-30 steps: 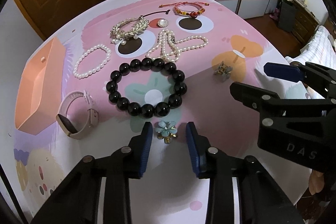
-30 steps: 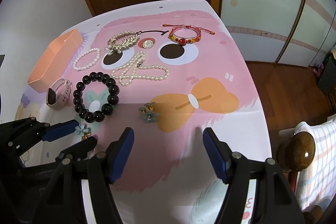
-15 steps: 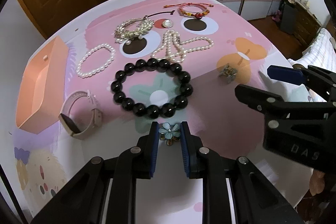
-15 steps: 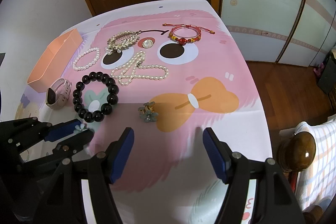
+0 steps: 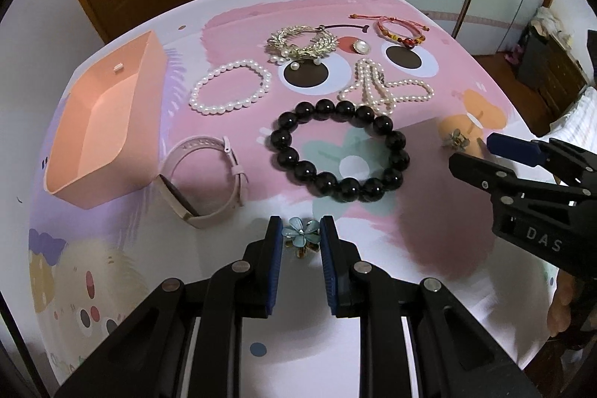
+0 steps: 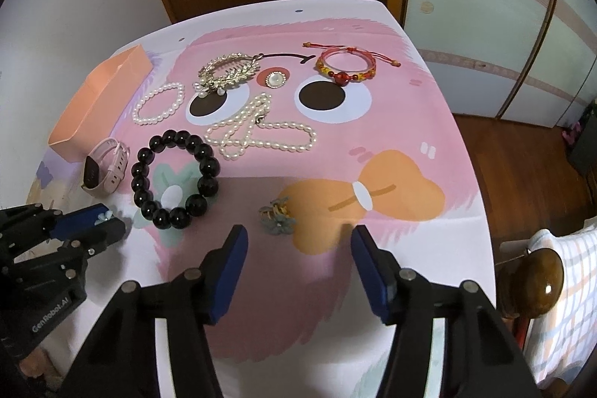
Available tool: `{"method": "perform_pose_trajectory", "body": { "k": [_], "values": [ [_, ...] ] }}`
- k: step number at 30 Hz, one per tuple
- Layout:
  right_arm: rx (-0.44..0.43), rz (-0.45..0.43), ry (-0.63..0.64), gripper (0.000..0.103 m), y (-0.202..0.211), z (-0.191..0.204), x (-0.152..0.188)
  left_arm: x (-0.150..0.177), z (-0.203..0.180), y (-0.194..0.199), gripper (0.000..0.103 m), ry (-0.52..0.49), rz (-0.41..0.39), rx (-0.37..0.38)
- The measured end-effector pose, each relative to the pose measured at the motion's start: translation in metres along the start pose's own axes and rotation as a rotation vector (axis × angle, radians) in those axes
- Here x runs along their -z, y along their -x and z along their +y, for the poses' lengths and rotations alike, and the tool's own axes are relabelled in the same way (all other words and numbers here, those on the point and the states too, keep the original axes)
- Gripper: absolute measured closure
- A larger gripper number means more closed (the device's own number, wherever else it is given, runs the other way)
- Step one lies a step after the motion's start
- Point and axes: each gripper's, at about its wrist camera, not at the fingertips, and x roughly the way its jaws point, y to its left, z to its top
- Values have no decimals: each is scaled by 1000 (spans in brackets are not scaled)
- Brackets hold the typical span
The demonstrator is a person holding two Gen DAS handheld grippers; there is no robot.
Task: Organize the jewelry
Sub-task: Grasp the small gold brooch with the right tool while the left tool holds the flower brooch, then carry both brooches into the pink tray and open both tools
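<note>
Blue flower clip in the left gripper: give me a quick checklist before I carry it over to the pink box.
1. Grip: left gripper pads press both sides of the blue flower clip: ok.
2. Clip lifted clear of the tablecloth: cannot tell.
3. Pink box open, its visible floor bare: ok.
4. Path to the box: pink watch lies between clip and box, so carry above it: not ok for a low sweep.
5. Right gripper apart from the left, its jaws closing with nothing between them: ok.
6. Black bead bracelet lies just beyond the clip, not touching it: ok.
</note>
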Motion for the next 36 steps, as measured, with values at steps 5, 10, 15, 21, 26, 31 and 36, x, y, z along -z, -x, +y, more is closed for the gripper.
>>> {"method": "perform_pose_trajectory", "body": {
  "k": [5,10,15,21,26,31,36],
  "values": [
    [0,-1,16,58,-4,3,-3,0,3,-2,85,7,4,3],
    [8,-5,61,73,-6,13,-5,-1,6,-1,85,21,2,6],
    [10,-6,86,82,-7,18,-5,-1,9,0,85,35,-3,8],
    [4,-6,82,82,-2,19,-6,-4,18,8,85,56,-18,18],
    [-12,-36,92,82,22,30,-11,-7,29,25,85,74,-54,16],
    [-42,-86,116,82,55,51,-23,-11,48,50,85,102,-97,4],
    [-73,-133,145,82,86,77,-38,-18,75,81,85,141,-159,-24]
  ]
}}
